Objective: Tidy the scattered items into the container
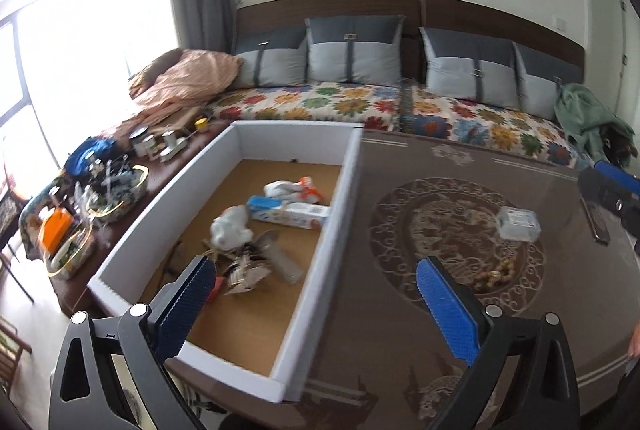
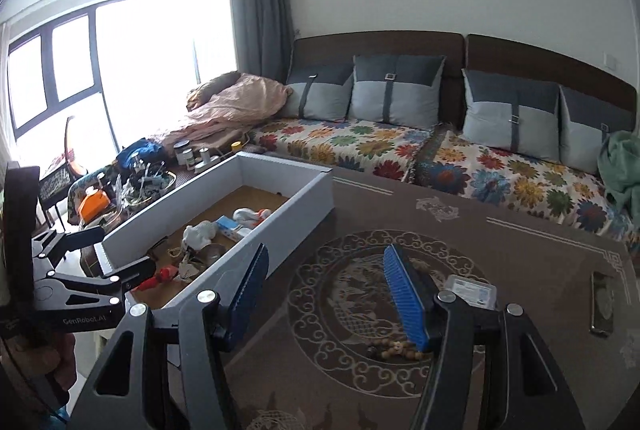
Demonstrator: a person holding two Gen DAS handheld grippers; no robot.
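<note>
A white box with a brown floor sits on the patterned table; it also shows in the right wrist view. Inside lie a white cloth, a blue-and-white carton and other small items. A bead bracelet and a clear plastic case lie on the table to its right. My left gripper is open and empty above the box's near right wall. My right gripper is open and empty, above the bracelet and beside the case.
A dark phone lies at the table's right edge. A side table crowded with jars, trays and an orange box stands left of the box. A sofa with a floral cover and grey cushions runs behind the table.
</note>
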